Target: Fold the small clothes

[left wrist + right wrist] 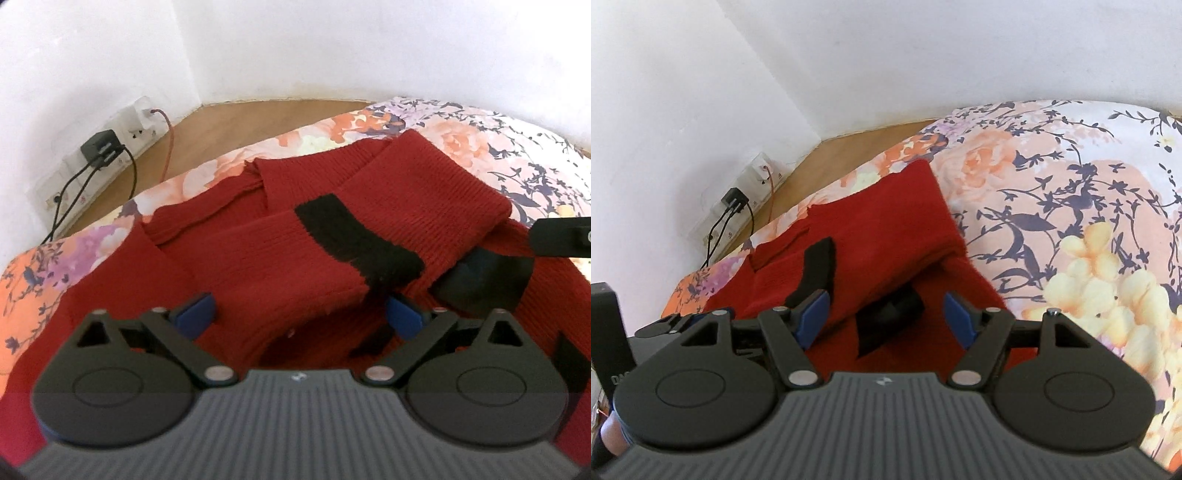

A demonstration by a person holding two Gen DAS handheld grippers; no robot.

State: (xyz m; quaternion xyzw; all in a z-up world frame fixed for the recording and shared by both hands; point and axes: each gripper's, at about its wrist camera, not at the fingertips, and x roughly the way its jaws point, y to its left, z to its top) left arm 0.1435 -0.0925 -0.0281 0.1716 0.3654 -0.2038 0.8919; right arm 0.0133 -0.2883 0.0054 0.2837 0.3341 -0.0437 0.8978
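Note:
A red knitted garment (258,251) with black stripes (354,236) lies partly folded on a floral bedsheet (480,140). Both of its sleeves lie across the body. My left gripper (299,314) hovers open just above the near part of the red knit, nothing between its blue pads (194,314). In the right wrist view the same garment (886,236) lies ahead. My right gripper (886,319) stands open over its near right part, above a black patch (890,317). Its blue pads (814,317) grip nothing. A black part of the right gripper (561,236) shows at the left wrist view's right edge.
A wooden floor strip (229,122) runs between the bed and the white wall. A wall socket strip with a black charger (101,147) and cables sits at the left. The floral sheet (1071,240) spreads wide to the right of the garment.

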